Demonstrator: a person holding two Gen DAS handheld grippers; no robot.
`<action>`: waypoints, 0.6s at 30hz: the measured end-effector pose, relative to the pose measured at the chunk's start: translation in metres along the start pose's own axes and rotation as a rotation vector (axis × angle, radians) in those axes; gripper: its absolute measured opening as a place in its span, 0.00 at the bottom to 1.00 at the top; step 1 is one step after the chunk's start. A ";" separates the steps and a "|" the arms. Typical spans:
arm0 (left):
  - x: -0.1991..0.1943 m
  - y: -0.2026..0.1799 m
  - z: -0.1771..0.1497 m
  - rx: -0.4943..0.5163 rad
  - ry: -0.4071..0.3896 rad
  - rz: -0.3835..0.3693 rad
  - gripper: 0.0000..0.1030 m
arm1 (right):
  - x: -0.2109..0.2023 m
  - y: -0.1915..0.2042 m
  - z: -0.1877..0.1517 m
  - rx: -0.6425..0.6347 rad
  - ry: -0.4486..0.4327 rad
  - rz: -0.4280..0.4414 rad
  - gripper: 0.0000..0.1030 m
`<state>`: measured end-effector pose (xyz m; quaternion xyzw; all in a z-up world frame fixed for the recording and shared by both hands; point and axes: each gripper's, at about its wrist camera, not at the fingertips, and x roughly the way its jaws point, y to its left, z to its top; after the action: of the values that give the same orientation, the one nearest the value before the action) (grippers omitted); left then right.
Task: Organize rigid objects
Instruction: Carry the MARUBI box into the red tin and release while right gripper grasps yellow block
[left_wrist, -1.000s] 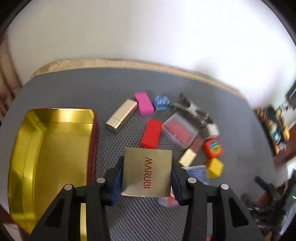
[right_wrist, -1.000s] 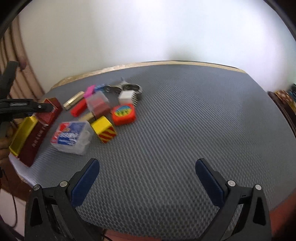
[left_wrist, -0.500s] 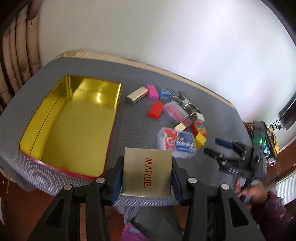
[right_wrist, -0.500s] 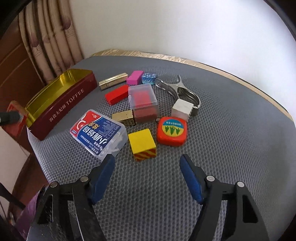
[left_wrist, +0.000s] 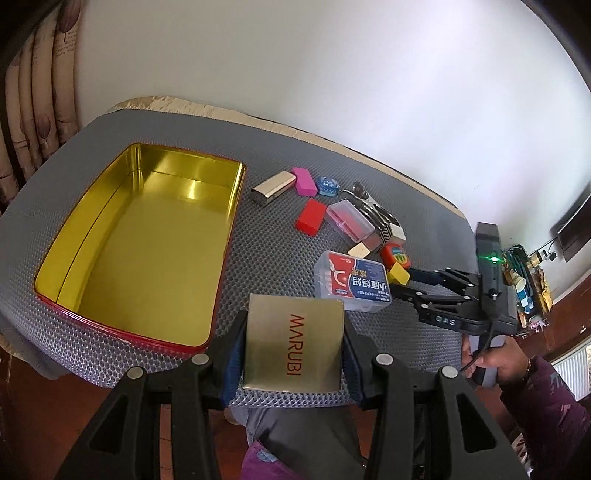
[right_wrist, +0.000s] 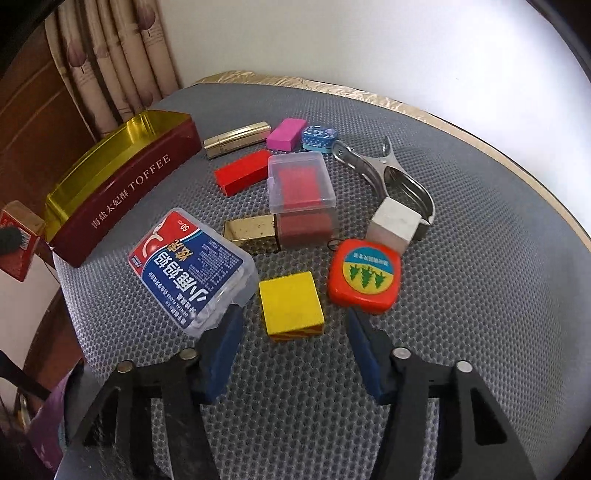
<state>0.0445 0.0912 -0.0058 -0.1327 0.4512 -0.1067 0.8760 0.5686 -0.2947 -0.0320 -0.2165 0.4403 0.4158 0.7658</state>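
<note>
Evidently the right gripper (right_wrist: 291, 332), jaws just narrowing yet unclenched, should straddle the yellow block (right_wrist: 290, 302) near the table's (right_wrist: 480, 295) front edge squarely before squeezing. It seems clear of the neighbouring floss box (right_wrist: 192, 266). The left gripper (left_wrist: 293, 354) clamps the MARUBI box (left_wrist: 293, 350) beside the tin's (left_wrist: 229, 225) near corner.

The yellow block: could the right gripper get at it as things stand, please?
Probably yes. The right gripper has been closing and its open jaws already flank the yellow block, pads not yet touching. The floss box crowds the left finger, and the orange tape measure sits close on the right.
</note>
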 end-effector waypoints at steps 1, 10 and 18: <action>-0.001 0.000 0.000 -0.001 -0.002 -0.002 0.45 | 0.005 0.001 0.002 -0.004 0.013 0.007 0.41; -0.021 0.014 0.011 -0.037 -0.041 0.008 0.45 | 0.003 0.003 0.002 -0.013 0.007 0.006 0.27; -0.020 0.060 0.075 0.002 -0.044 0.187 0.45 | -0.049 0.007 -0.021 0.095 -0.120 0.093 0.27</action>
<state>0.0984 0.1640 0.0314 -0.0914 0.4423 -0.0218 0.8919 0.5392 -0.3276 -0.0006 -0.1340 0.4225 0.4419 0.7799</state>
